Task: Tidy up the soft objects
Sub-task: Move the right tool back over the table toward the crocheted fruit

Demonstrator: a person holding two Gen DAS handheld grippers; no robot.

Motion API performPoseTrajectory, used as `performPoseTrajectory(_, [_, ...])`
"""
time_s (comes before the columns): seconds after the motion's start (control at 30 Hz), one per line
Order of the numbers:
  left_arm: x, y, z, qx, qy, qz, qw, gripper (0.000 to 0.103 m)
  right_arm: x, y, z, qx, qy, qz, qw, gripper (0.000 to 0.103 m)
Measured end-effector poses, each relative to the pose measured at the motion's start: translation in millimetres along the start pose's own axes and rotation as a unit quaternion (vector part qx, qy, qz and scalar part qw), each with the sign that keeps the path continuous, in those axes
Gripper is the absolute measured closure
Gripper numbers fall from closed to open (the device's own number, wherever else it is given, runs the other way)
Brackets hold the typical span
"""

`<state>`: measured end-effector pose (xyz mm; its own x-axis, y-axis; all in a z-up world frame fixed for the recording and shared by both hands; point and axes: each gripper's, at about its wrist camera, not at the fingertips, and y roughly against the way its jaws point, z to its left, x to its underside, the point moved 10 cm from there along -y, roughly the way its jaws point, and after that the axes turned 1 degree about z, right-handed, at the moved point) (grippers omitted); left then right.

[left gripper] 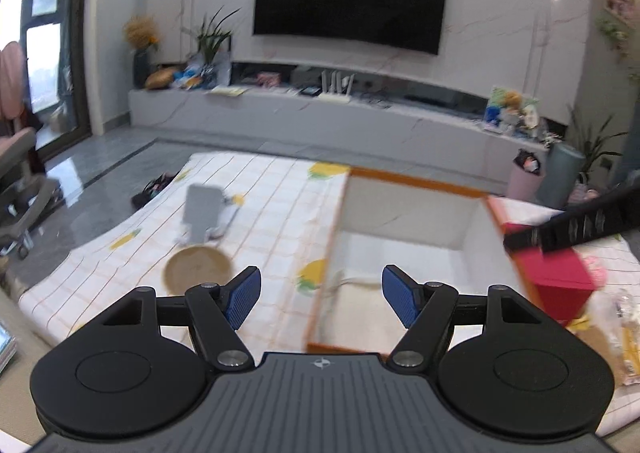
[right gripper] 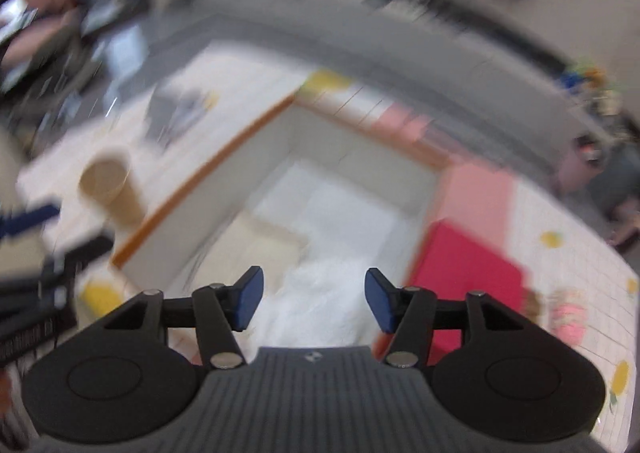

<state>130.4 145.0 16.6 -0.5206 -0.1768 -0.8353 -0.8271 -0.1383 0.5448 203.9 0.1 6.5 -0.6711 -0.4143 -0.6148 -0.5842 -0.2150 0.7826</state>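
A white storage box with an orange rim (left gripper: 416, 183) stands open on the table; the right wrist view shows its rim (right gripper: 208, 177) from above. Folded white and cream cloths (right gripper: 320, 213) lie inside it, and a cream cloth (left gripper: 360, 305) shows in the left wrist view. My left gripper (left gripper: 320, 301) is open and empty over the box's near left edge. My right gripper (right gripper: 314, 299) is open and empty above the white cloth; its arm (left gripper: 576, 227) shows at the right in the left wrist view. The right wrist view is blurred.
The table wears a white checked cloth with yellow fruit prints (left gripper: 256, 213). A tan paper cup (left gripper: 198, 267) and a grey phone stand (left gripper: 202, 209) sit left of the box. A red box (left gripper: 556, 277) stands right of it. Pink items (right gripper: 568, 317) lie at the right.
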Motion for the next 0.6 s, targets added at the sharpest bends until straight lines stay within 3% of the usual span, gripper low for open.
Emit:
performPoseTrajectory(0.13, [-4,12,-35,0.034,-0.006,-0.004,0.9994,0.021,4,46,-42,0.024,-0.071,-0.082,0.994,0.039])
performPoseTrajectory(0.4, [-7,27,-97,0.072,-0.01,-0.003,0.9973,0.021,52,107,-114,0.094,-0.1,-0.147,0.98,0.033])
performPoseTrajectory(0.6, [-1,26,-133,0.085,-0.02,0.008,0.9962,0.021,106,131,-182,0.195,-0.145,-0.183,0.952,0.028])
